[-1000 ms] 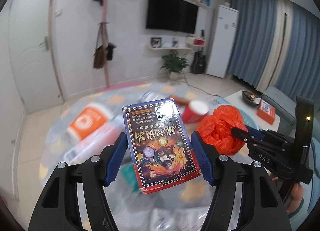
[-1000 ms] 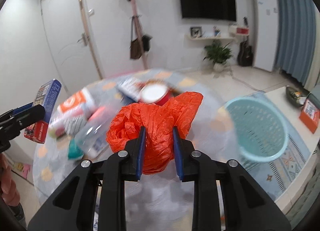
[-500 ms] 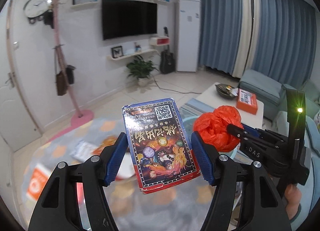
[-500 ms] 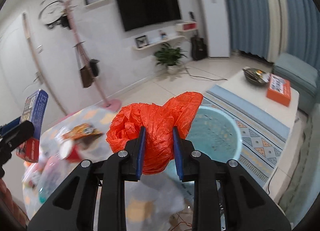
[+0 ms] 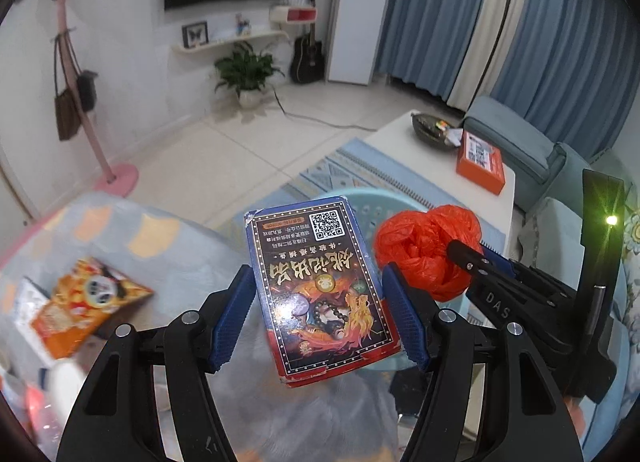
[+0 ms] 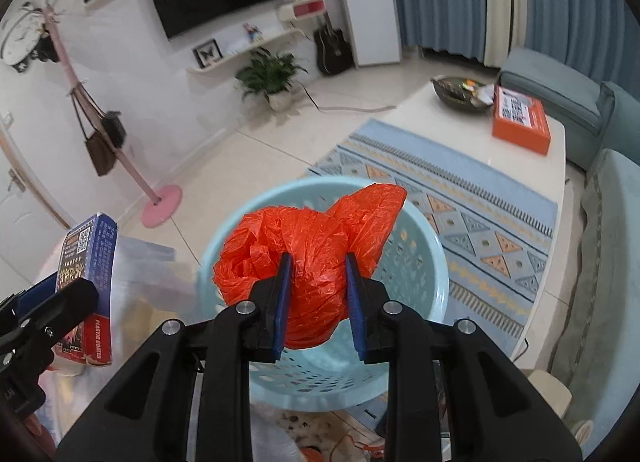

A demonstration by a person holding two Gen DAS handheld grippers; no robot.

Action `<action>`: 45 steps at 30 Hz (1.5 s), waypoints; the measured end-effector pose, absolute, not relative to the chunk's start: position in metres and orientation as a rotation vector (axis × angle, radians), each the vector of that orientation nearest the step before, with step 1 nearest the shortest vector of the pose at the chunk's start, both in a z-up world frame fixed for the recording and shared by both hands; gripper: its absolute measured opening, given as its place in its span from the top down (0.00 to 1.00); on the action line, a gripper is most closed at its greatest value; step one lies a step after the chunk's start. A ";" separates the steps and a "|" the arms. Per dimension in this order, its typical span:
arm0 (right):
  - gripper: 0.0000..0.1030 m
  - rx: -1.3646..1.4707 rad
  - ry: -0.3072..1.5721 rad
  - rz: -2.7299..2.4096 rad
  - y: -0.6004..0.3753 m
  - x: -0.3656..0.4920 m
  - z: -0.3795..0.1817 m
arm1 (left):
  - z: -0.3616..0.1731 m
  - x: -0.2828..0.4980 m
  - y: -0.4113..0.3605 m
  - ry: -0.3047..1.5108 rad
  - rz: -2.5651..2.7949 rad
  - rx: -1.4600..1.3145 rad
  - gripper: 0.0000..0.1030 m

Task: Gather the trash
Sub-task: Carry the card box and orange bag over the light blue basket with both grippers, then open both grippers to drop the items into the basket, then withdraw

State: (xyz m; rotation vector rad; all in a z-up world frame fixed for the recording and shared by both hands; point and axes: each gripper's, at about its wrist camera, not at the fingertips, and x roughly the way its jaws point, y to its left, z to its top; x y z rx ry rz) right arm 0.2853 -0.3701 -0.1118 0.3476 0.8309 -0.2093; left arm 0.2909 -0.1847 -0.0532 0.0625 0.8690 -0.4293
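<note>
1. The left hand-held gripper is clamped on a blue card box, pinched by its long edges between the blue pads.
2. The right hand-held gripper is clamped on a crumpled orange plastic bag, held above the light-blue basket.
3. An orange snack packet, blurred, seems to lie on the table left of the box.

Even indoor light, strong fisheye bending, dark corners, blurred table clutter, green LED flare
</note>
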 end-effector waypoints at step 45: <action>0.45 0.214 0.660 0.209 -0.183 0.158 0.005 | 0.109 0.068 0.088 0.562 -0.010 -0.095 0.19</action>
